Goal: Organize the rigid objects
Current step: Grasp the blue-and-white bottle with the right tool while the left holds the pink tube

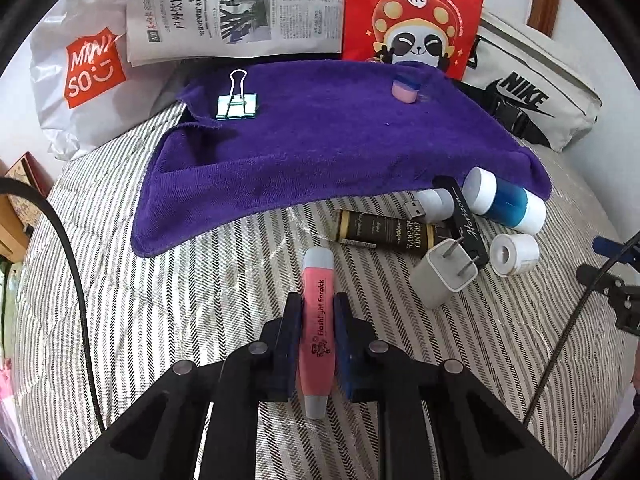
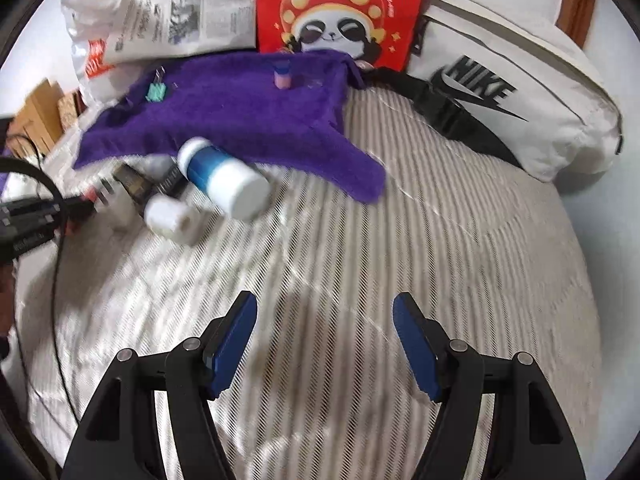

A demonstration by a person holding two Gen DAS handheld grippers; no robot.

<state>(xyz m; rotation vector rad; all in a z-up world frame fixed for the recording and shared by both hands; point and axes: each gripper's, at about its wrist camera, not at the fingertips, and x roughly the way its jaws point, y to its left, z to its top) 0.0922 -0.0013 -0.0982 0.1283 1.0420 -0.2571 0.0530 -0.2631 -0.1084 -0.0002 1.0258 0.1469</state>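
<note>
Left wrist: my left gripper (image 1: 317, 344) is clenched on the pink flashlight (image 1: 316, 320), near the towel (image 1: 320, 136). Clip (image 1: 237, 104) and eraser (image 1: 405, 89) sit on the towel; I judge the pile (image 1: 452, 232) at right remains. Charger partly hides the black stick.

Right wrist: right gripper (image 2: 325, 344) is released, empty. Blurred; pile at left is hard to read.
</note>
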